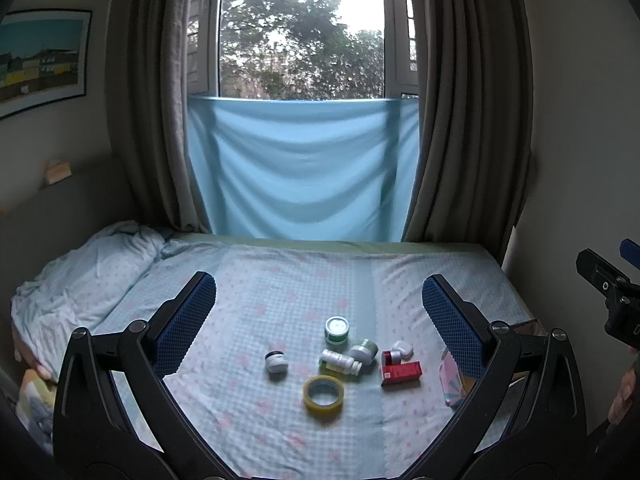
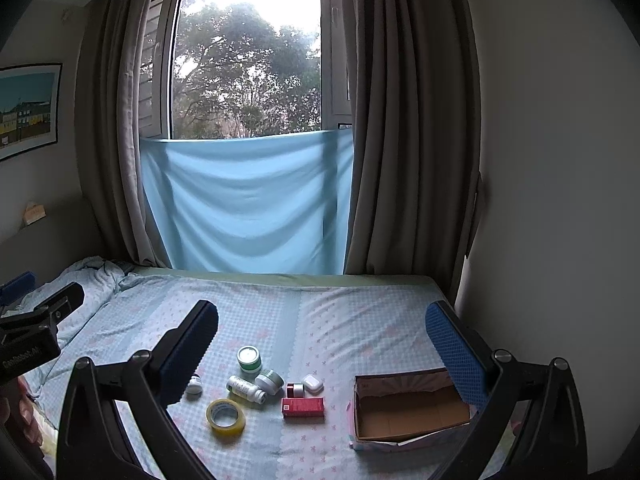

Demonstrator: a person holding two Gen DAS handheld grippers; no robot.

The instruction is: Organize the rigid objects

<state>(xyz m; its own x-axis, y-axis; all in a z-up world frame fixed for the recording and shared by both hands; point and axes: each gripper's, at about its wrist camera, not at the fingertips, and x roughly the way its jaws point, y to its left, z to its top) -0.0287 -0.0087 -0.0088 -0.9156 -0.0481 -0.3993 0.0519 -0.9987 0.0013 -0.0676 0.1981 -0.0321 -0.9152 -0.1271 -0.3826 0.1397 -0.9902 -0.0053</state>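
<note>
Cardboard box [image 2: 412,412] open-topped; yellow tape ring [image 2: 225,416] lies flat.

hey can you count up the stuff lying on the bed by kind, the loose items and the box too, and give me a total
Jars: 4, the green-banded jar, tipped green jar, black-and-white jar and small red jar
Bottles: 1, the white bottle on its side
Tape rolls: 1, the yellow tape roll
Cartons: 1, the red carton
Earbud cases: 1, the white case
Open boxes: 1, the cardboard box, nothing inside
Total: 9

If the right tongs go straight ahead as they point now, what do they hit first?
Probably nothing close: the right tongs, open, aim over the items at bare bed sheet, then the blue cloth. Depth is uncertain.
</note>
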